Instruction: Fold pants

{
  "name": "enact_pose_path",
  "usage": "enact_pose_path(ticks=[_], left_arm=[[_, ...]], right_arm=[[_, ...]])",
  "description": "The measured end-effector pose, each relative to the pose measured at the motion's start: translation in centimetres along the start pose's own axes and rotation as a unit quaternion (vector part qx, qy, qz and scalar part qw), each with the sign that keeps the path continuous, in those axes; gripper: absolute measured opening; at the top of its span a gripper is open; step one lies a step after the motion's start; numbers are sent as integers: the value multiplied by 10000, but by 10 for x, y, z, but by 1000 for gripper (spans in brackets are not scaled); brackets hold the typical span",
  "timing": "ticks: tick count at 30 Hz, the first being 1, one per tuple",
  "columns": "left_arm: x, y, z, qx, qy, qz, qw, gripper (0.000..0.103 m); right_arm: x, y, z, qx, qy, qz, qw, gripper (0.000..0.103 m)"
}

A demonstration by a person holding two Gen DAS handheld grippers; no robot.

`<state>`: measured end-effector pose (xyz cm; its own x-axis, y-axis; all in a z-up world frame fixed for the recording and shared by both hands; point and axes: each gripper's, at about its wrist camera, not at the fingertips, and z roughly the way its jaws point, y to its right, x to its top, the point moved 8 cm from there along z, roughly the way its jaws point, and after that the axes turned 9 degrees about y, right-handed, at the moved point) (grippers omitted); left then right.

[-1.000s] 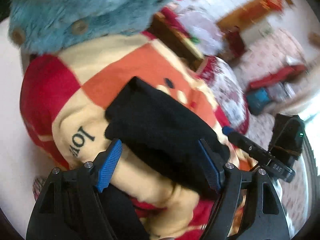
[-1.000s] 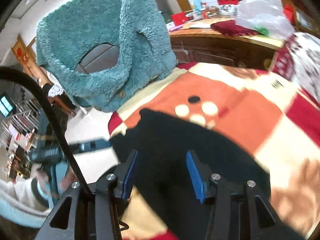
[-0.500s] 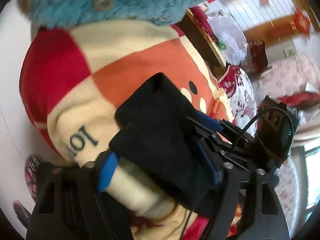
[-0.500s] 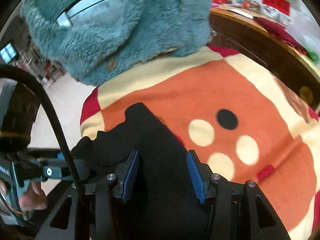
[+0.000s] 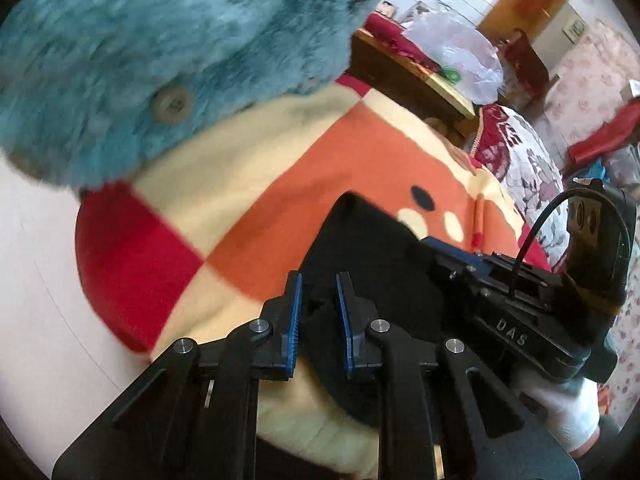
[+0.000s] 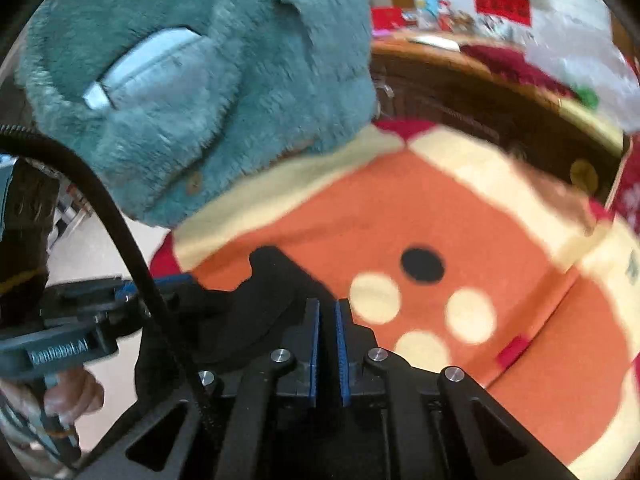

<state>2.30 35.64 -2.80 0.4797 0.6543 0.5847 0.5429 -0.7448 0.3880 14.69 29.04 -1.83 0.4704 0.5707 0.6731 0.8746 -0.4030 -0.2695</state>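
Observation:
The black pants [image 5: 372, 256] lie folded in a thick bundle on a checked blanket [image 5: 280, 184] of orange, cream and red. My left gripper [image 5: 318, 292] is shut on the near edge of the bundle, black cloth between its blue pads. My right gripper [image 6: 327, 320] is shut on the pants [image 6: 272, 296] too, its pads almost touching with a thin layer of cloth between them. The right gripper also shows in the left wrist view [image 5: 452, 252], on the bundle's right side. The left gripper shows in the right wrist view [image 6: 132, 292], at the bundle's left.
A fluffy teal jacket [image 5: 168, 52] with buttons lies on the blanket just beyond the pants. A wooden cabinet [image 6: 480, 96] with a plastic bag and red cloth stands behind. A floral cushion [image 5: 524, 160] lies at the right. Pale floor [image 5: 36, 280] is at the left.
Both grippers were open around the bundle and have closed on the black cloth. The right gripper has moved in close beside the left one.

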Motion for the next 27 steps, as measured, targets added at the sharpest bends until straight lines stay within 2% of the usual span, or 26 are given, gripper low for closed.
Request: enact_pose_path(ticks=[3,7,10,11,12,14,18,21,23,26,27], left_arm=[[0,-2,-15,-40,124,-19,9999,16],[2,8,-32,-116,215,77,9997,35],[4,22,-45,-250,277,166,9992,45],[3,28,-47,-354,261,159,9989,47],[1,35,-49,-494,219,159,9984,48],[-7,46,-48,-594,129,212,9979,49],[-27,68,-40,-659,-35,527,9964,50],[-37,75,-31,-585,-86,673,9960,50],[-40,75,-25,-406,-25,832,9957,50],[-46,71,-13,-202,-173,969,9949,50],[-47,69,-9,-173,-214,984,9948,49]], right_arm=[[5,2,-12,40,89,147,9998,8],[10,6,-45,108,230,309,9992,10],[-1,16,-85,52,517,492,9974,18],[-9,22,-102,-2,615,633,9961,27],[-17,27,-117,-54,687,764,9947,40],[-40,44,-148,-281,833,1050,9906,49],[-90,89,-195,-863,892,1650,9784,49],[-116,119,-207,-902,808,2259,9666,49],[-121,130,-203,-717,747,2515,9623,49],[-115,120,-182,294,560,2881,9555,49],[-113,115,-172,471,447,2925,9541,49]])
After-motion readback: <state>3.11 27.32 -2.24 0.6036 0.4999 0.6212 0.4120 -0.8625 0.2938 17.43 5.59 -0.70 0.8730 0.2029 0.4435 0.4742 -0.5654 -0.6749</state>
